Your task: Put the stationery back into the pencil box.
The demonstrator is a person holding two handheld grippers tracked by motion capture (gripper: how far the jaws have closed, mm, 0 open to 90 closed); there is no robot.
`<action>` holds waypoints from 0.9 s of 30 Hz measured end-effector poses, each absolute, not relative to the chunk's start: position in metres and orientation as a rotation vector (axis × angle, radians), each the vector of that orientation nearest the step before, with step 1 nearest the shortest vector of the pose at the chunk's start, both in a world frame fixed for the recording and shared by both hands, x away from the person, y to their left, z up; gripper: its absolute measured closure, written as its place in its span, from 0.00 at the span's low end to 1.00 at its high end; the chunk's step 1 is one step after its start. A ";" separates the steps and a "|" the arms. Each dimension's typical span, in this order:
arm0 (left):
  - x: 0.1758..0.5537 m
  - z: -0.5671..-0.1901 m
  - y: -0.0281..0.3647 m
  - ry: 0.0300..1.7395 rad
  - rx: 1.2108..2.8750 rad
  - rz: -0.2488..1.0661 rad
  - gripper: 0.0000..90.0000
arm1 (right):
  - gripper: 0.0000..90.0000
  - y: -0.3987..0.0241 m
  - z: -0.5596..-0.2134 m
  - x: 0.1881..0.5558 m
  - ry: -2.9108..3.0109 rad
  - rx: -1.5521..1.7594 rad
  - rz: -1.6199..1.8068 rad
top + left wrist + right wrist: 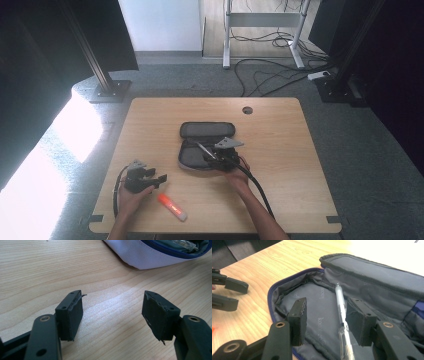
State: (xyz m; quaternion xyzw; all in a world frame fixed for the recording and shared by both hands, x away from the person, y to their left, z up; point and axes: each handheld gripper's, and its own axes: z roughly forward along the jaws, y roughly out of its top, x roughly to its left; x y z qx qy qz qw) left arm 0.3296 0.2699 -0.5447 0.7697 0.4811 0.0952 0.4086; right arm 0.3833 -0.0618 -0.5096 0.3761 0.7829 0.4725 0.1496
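Sunlight floods the grey floor left of the pale wooden table [280, 150]; the left gripper [159, 179] sits released, the right gripper [212, 156] released around a clear plastic pen [342, 315] inside the open grey fabric pencil case [192, 160]

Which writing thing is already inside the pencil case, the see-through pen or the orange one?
The clear pen is: it lies in the open pencil case between the right gripper's open jaws. The orange marker lies out on the table, near the left gripper.
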 end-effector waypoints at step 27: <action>0.329 -0.545 0.270 1.216 1.941 0.239 0.37 | 0.55 -0.070 -0.513 0.340 2.222 1.085 1.461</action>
